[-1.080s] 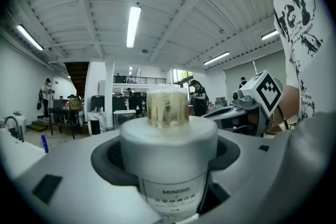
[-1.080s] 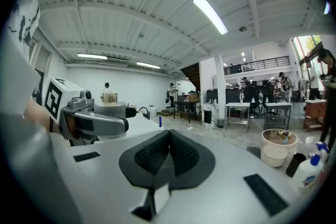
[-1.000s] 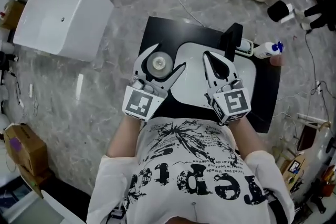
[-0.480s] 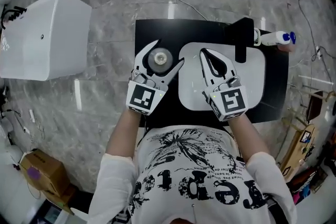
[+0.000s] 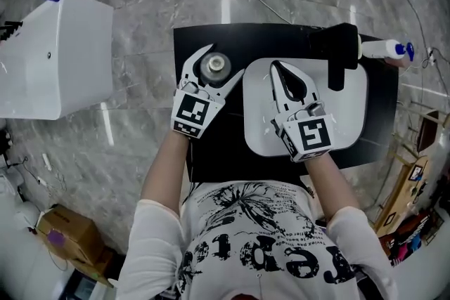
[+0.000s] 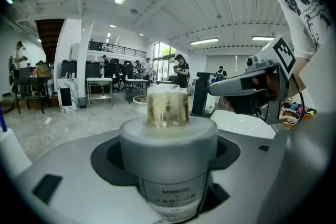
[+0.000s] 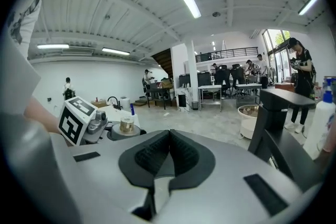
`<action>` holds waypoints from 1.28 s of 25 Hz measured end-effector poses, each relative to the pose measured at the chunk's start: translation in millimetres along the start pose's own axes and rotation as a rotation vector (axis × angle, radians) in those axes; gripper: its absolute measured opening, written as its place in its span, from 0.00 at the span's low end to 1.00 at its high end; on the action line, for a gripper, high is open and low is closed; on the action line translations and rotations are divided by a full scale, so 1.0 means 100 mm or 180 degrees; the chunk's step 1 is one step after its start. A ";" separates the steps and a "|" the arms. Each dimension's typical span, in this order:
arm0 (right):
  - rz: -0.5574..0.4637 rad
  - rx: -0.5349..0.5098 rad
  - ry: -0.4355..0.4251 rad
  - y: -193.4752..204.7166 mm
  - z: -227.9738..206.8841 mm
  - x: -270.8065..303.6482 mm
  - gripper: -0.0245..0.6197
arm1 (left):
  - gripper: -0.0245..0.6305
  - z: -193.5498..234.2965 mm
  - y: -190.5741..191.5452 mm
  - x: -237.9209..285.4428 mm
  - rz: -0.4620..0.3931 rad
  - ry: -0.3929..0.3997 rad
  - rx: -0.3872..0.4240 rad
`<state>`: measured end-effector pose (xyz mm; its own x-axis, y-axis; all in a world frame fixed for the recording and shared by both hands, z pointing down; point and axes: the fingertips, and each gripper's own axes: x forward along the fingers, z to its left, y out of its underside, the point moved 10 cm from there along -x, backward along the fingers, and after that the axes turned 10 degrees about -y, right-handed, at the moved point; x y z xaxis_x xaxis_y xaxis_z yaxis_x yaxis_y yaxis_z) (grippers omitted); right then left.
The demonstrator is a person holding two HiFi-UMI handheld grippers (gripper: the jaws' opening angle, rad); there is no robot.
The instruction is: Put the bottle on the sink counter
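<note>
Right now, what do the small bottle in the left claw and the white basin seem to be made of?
The bottle looks like frosted glass or matte plastic: its pale body is cloudy and dull. Its cap is shiny gold, perhaps metallised plastic. The basin looks like glossy white ceramic or resin: smooth, with faint highlights.

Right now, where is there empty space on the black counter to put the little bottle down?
The black counter is bare left of the white sink, around the left gripper holding the bottle, and along the near strip in front of the sink. The far right corner is crowded with the faucet and spray bottle.
</note>
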<state>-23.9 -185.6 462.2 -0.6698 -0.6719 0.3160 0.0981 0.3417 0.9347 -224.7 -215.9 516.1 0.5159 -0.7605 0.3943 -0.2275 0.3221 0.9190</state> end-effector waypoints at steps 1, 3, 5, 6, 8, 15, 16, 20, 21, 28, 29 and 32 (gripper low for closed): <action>0.0010 0.0010 0.0008 0.03 -0.02 0.02 0.06 | 0.57 0.02 0.04 0.05 0.0043 0.0002 0.0009; 0.0017 0.0026 0.0023 0.08 -0.05 0.06 0.06 | 0.57 0.05 0.09 0.13 0.0124 0.0000 0.0021; 0.0018 0.0052 0.0042 0.11 -0.07 0.08 0.06 | 0.57 0.06 0.13 0.17 0.0206 -0.0003 0.0018; 0.0019 0.0067 0.0051 0.12 -0.07 0.09 0.06 | 0.57 0.07 0.16 0.19 0.0246 -0.0010 0.0016; 0.0023 0.0086 0.0062 0.13 -0.08 0.11 0.06 | 0.57 0.07 0.19 0.21 0.0318 -0.0040 0.0038; 0.0044 0.0121 0.0113 0.11 -0.07 0.10 0.06 | 0.57 0.07 0.20 0.25 0.0441 -0.0068 0.0107; 0.0044 0.0125 0.0121 0.11 -0.07 0.09 0.06 | 0.57 0.07 0.20 0.25 0.0455 -0.0084 0.0107; 0.0058 0.0123 0.0139 0.11 -0.08 0.06 0.06 | 0.57 0.05 0.20 0.27 0.0482 -0.0125 0.0123; 0.0057 0.0123 0.0144 0.11 -0.08 0.06 0.06 | 0.57 0.05 0.21 0.27 0.0484 -0.0112 0.0129; 0.0108 0.0126 0.0186 0.10 -0.06 -0.03 0.06 | 0.58 0.02 0.23 0.16 0.0515 -0.0004 0.0011; 0.0127 0.0120 0.0189 0.09 -0.05 -0.05 0.06 | 0.58 0.01 0.23 0.14 0.0515 -0.0015 0.0003; 0.0163 0.0115 0.0193 0.09 0.00 -0.13 0.06 | 0.60 -0.06 0.26 0.06 0.0545 -0.0015 0.0026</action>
<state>-14.5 -173.4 466.2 -0.6186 -0.6912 0.3735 0.1036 0.3994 0.9109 -223.0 -208.5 542.2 0.4652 -0.6974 0.5451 -0.3186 0.4426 0.8382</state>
